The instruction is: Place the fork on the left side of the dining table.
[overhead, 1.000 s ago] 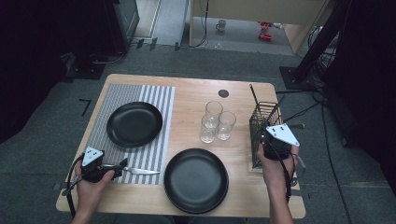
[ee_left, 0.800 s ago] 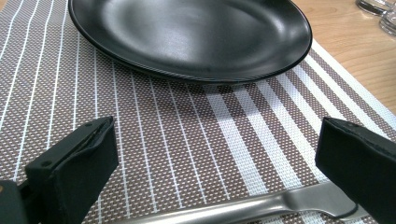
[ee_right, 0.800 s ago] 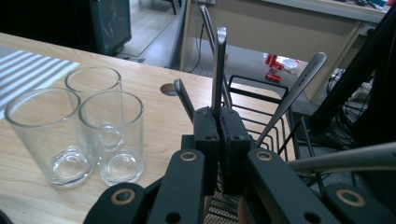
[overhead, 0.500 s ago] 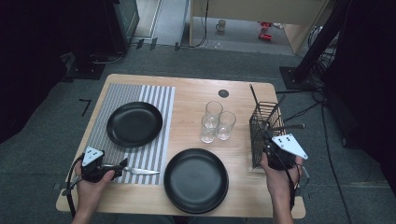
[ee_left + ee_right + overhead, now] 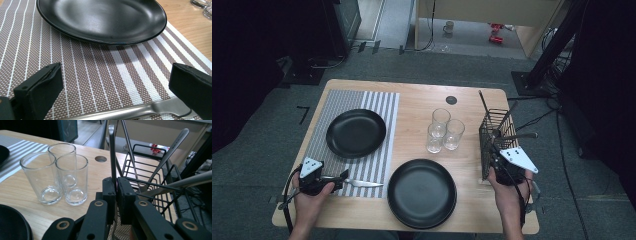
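Right gripper (image 5: 115,192) first, low at the near right of the counter (image 5: 412,107) — its jaws are pressed together on a thin metal utensil handle (image 5: 111,150), which stands upright between the pads and rises well above them. The lower end of that handle drops out of sight behind the jaws, right at the near side of the black wire cutlery basket (image 5: 496,137). From the high view the same gripper (image 5: 504,167) sits tight against the basket's near end, hand (image 5: 508,192) wrapped around it.

Over on the near left, the left gripper (image 5: 339,179) lies low on the striped placemat (image 5: 377,107), jaws spread wide apart. A table knife (image 5: 359,184) lies flat on the mat between them — in the left gripper view its steel handle (image 5: 140,110) runs across the bottom and passes under the right-hand jaw; whether that pad touches it, I can't tell.

Between the two hands, a black plate (image 5: 422,192) rests on bare wood at the counter's near edge. A step farther, a second black plate (image 5: 356,132) sits on the placemat, and three clear glasses (image 5: 443,131) stand clustered upright, touching or nearly so, just left of the basket. More utensils (image 5: 170,150) lean out of the basket at angles. Beyond them, a small round hole (image 5: 451,100) in the wood.
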`<state>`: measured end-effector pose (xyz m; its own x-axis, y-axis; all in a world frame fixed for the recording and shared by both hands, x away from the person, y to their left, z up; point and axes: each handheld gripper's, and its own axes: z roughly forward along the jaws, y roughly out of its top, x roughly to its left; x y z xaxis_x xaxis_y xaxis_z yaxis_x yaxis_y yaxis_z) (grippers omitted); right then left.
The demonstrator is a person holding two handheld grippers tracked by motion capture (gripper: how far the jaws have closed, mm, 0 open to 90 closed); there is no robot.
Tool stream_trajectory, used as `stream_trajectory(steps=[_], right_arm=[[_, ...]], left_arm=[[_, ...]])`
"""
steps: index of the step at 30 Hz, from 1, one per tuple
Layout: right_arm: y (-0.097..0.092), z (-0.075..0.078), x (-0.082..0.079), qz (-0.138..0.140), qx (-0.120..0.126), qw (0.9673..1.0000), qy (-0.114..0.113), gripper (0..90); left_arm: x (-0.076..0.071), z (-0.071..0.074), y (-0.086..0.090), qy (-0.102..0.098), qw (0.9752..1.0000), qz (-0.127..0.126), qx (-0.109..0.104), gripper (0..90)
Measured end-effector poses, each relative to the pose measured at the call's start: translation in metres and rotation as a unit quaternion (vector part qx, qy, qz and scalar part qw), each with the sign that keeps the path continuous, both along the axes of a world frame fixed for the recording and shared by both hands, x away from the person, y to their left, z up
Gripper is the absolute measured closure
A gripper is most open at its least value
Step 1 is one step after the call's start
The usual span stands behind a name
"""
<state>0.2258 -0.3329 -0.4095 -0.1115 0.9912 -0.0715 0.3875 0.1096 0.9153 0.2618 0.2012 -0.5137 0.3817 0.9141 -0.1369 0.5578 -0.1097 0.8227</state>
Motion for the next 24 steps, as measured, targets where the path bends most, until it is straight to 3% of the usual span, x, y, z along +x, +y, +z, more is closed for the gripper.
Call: stream_trajectory(steps=[11, 17, 22, 24], right_arm=[[-0.003, -0.006, 0.002, 0.002, 0.013, 0.9998, 0.013, 85.6], [-0.003, -0.006, 0.001, -0.004, -0.006, 1.0000, 0.005, 87.5], [-0.014, -0.003, -0.002, -0.009, 0.028, 0.9995, -0.008, 88.3], [-0.016, -0.002, -0.004, -0.009, 0.028, 0.9995, -0.013, 88.3]], left_arm=[[0.000, 0.001, 0.003, 0.001, 0.9999, 0.000, -0.014, 0.0], [-0.001, 0.002, 0.002, 0.003, 0.9999, 0.001, -0.012, 0.0], [-0.002, 0.004, 0.002, 0.003, 0.9999, 0.009, -0.009, 0.0], [-0.001, 0.004, 0.002, 0.003, 0.9999, 0.010, -0.006, 0.0]])
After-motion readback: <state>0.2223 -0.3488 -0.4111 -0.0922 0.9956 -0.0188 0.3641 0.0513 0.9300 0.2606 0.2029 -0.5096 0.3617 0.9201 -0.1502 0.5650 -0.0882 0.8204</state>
